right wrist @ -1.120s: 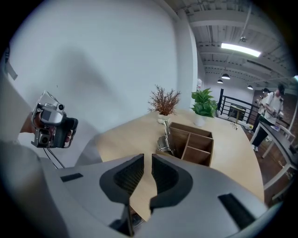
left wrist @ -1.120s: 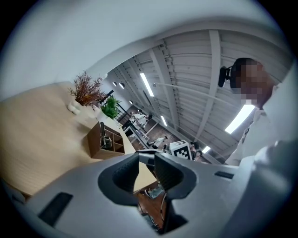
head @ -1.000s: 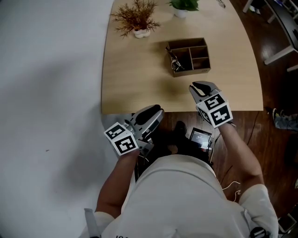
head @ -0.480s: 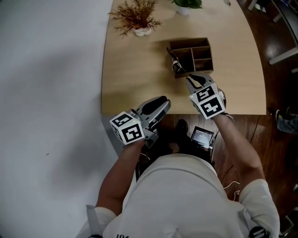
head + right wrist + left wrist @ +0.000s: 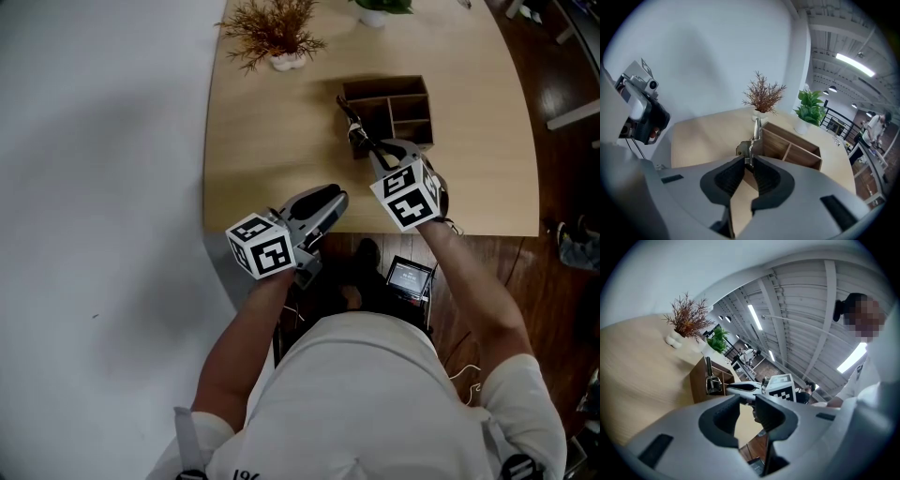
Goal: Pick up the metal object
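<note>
The metal object (image 5: pixel 356 127) is a slim silver tool leaning in the left compartment of a brown wooden box (image 5: pixel 420 86), its handle sticking out toward me. In the right gripper view the metal object (image 5: pixel 753 136) rises from between the jaws, and my right gripper (image 5: pixel 750 161) is shut on its lower end. From the head view the right gripper (image 5: pixel 380 150) sits at the box's near left corner. My left gripper (image 5: pixel 333 195) hovers over the table's front edge, narrowly open with nothing in it. Through the gap of the left gripper (image 5: pixel 747 404) show the right gripper's tips and the metal object (image 5: pixel 710 380).
The light wood table (image 5: pixel 272 141) carries a dried brown plant in a white pot (image 5: pixel 277 37) and a green plant (image 5: pixel 375 9) at the back. A small device with a screen (image 5: pixel 405 278) lies below the front edge, on a dark wooden floor.
My right gripper has travelled forward from the table's front edge to the box and now has the tool's end between its jaws. The left gripper has drifted forward and right.
</note>
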`<control>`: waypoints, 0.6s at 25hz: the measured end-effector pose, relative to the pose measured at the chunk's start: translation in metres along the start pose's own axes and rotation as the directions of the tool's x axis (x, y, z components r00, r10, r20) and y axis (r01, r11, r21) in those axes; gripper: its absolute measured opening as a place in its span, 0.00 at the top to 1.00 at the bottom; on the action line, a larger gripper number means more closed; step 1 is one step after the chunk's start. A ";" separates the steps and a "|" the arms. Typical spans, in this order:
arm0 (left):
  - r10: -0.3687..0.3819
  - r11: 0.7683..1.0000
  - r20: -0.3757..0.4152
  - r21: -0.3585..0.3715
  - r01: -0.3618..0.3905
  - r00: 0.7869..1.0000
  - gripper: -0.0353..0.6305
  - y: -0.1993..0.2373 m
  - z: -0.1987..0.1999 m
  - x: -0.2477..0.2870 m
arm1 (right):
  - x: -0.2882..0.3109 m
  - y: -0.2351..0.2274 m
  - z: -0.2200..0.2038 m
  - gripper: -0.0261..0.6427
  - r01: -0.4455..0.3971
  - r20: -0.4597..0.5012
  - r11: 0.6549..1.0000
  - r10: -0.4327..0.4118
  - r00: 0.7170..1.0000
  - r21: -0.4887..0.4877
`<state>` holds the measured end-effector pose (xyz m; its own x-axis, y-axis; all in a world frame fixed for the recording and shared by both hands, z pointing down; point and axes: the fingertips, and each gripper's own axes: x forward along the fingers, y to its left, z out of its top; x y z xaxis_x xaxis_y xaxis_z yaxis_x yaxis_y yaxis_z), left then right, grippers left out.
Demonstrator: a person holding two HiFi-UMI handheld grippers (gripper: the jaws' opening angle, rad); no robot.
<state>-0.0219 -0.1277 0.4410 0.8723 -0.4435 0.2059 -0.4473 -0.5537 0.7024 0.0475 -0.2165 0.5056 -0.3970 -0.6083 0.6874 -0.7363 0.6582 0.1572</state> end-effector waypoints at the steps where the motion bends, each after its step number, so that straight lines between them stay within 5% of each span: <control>1: 0.003 1.000 -0.003 0.000 -0.003 1.000 0.82 0.001 0.000 0.001 | 0.002 0.000 0.001 0.91 0.007 -0.002 1.000 -0.007 1.000 -0.014; 15: 0.009 1.000 -0.021 -0.018 -0.010 1.000 0.82 0.010 -0.001 0.012 | 0.047 -0.011 -0.005 0.88 0.098 -0.070 0.990 -0.105 0.992 -0.102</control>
<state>-0.0158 -0.1379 0.4507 0.8720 -0.4338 0.2266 -0.4521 -0.5364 0.7127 0.0402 -0.2503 0.5399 -0.2782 -0.6418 0.7146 -0.7120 0.6372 0.2950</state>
